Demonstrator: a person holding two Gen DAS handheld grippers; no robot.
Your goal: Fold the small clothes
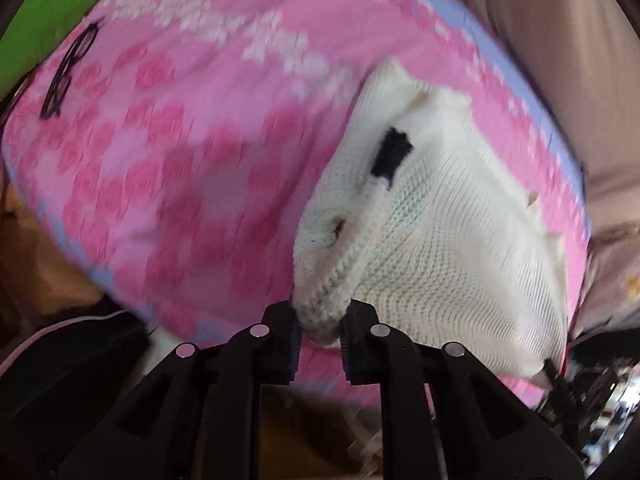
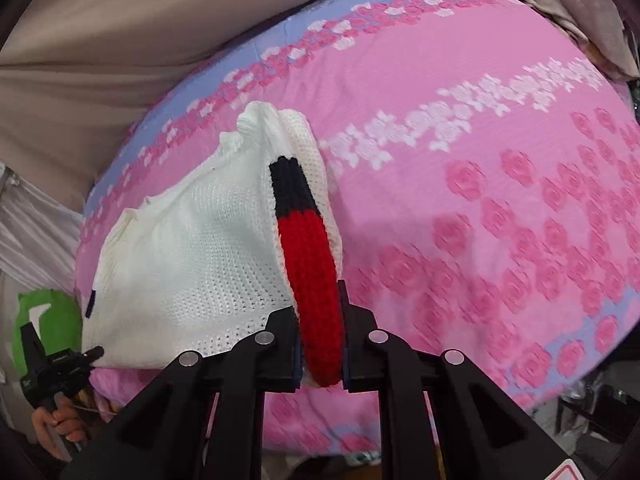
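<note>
white knit garment (image 1: 432, 216), with black and red ribbed band (image 2: 308, 248), held up over the pink rose-print bedspread (image 2: 500, 208) from about 6 to 11 o'clock in the right wrist view. left gripper (image 1: 320, 344) clamped on a white ribbed edge; right gripper (image 2: 322, 354) clamped on the red band. eyeglasses (image 1: 66, 72) at 10 o'clock on the bedspread in the left wrist view; no readable writing or labels.

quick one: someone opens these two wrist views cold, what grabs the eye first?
The white knit garment, lifted off the pink rose-patterned bedspread and stretched between both grippers. The right gripper is clamped on its red and black ribbed band in the middle of the right view; the left gripper pinches a white knit edge at the bottom of the left view. Black-framed glasses lie on the bedspread at upper left there.
</note>
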